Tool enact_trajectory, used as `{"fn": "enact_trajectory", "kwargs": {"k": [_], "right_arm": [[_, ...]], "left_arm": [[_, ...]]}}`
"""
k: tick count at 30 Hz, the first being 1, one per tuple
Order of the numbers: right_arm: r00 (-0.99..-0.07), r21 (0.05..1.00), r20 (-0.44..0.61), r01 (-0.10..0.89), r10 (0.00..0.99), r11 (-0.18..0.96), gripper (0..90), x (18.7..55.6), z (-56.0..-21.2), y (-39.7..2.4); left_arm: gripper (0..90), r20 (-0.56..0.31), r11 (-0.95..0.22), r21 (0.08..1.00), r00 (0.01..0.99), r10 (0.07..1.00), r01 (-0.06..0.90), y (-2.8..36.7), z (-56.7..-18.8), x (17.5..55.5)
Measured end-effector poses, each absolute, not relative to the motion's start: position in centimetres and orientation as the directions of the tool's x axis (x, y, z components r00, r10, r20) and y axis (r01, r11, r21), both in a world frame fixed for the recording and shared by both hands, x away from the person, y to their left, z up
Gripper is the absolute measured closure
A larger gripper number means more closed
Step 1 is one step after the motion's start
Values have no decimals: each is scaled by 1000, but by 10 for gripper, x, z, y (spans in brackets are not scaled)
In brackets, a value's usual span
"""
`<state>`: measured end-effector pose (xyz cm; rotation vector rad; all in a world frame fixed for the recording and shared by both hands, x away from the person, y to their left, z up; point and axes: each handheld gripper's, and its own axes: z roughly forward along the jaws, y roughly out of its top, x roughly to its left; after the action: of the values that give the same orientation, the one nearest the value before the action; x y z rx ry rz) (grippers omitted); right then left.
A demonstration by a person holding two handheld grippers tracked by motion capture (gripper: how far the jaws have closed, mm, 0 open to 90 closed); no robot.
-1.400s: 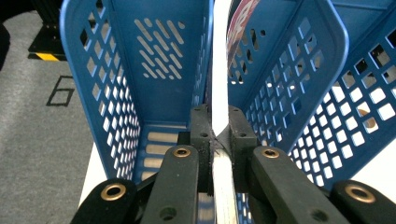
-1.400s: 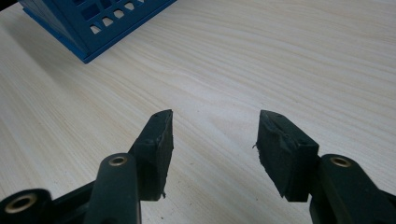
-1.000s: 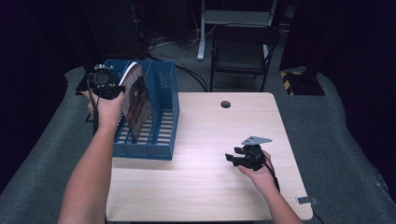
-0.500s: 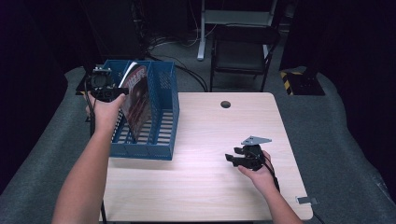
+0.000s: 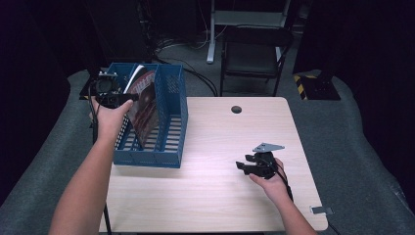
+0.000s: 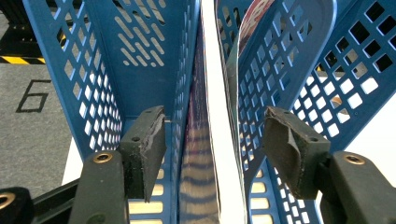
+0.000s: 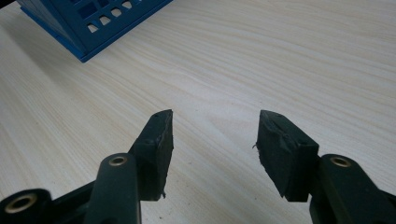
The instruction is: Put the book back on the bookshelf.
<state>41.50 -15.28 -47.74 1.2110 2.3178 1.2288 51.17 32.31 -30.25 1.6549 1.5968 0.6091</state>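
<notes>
While the left hand-held gripper (image 6: 212, 154) hangs open astride the magazine (image 6: 205, 158) upright in the blue rack (image 5: 171, 122), I'd centre it before closing; right hand-held gripper (image 7: 212, 149) rests open on the worktop (image 5: 220, 196).

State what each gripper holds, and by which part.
Nothing. The left gripper is open astride the magazine in the blue file rack, pads apart from it. The right gripper is open above the table.

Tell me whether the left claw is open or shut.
Open: the left claw has its jaws spread apart, straddling the magazine without touching it.
</notes>
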Motion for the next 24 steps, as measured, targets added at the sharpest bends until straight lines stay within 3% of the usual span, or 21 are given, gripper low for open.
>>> {"fn": "enact_trajectory", "kwargs": {"k": [24], "right_arm": [[-617,774,158,563,771,291,456,415,-478,-152]], "left_arm": [[379,-137,21,781,139,981,624,325,-286,502]]}}
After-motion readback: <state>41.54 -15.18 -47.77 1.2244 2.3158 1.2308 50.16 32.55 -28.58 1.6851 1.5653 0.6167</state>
